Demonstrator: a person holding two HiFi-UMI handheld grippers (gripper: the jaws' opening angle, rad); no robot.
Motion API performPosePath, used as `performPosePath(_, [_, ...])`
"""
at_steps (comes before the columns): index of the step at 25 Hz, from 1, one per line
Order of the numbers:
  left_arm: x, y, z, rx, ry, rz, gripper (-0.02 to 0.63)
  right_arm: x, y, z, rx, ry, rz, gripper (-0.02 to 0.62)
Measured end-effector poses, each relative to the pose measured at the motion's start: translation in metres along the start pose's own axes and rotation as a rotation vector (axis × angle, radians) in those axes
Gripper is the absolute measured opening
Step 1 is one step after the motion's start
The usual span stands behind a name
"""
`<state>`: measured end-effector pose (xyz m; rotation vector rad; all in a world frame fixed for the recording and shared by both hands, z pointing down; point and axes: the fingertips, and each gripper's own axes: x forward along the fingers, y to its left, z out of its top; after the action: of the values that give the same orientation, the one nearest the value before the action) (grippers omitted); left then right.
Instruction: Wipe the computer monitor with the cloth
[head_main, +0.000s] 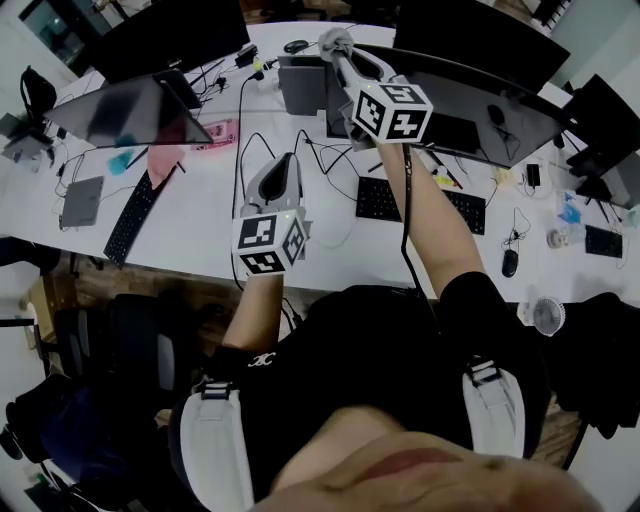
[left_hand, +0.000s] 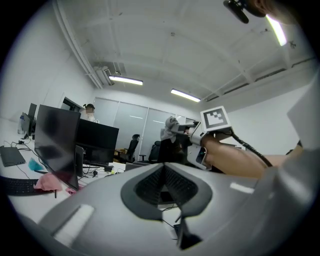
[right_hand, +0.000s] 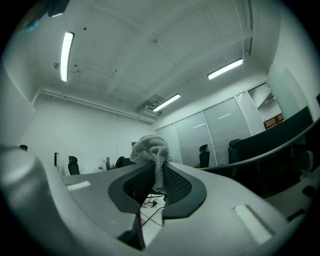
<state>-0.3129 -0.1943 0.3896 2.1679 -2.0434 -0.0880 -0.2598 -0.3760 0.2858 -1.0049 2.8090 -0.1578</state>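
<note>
Left gripper (head_main: 284, 160): jaws together, nothing between them, low over the bench (head_main: 195, 220), close to the body. Right gripper (head_main: 340, 52), farther out at 12 o'clock: clamped on the grey cloth (head_main: 335, 40), whose wad sits at the monitor's (head_main: 470, 105) upper left corner; contact unclear. The screen's long axis runs toward 3 o'clock, so that is the likely wipe direction.

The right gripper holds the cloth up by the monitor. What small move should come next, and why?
Probably bring the right gripper down and toward the monitor until the cloth meets the screen. Its jaws are shut on the cloth, which sits near the monitor's top edge but seems not to touch it yet.
</note>
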Motion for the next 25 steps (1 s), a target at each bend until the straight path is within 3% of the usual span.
performPosePath(10, [0.006,0.001,-0.006,-0.007,0.016,-0.014,0.054,-0.001,-0.037,0.006,-0.108,0.040,-0.169,0.043])
performPosePath(16, [0.019,-0.017,-0.008,-0.002,0.026,-0.057,0.054,-0.018,-0.060,0.016,-0.192,0.042,-0.249,0.043])
performPosePath(25, [0.034,-0.048,-0.010,0.011,0.037,-0.111,0.054,-0.050,-0.103,0.028,-0.235,0.050,-0.337,0.043])
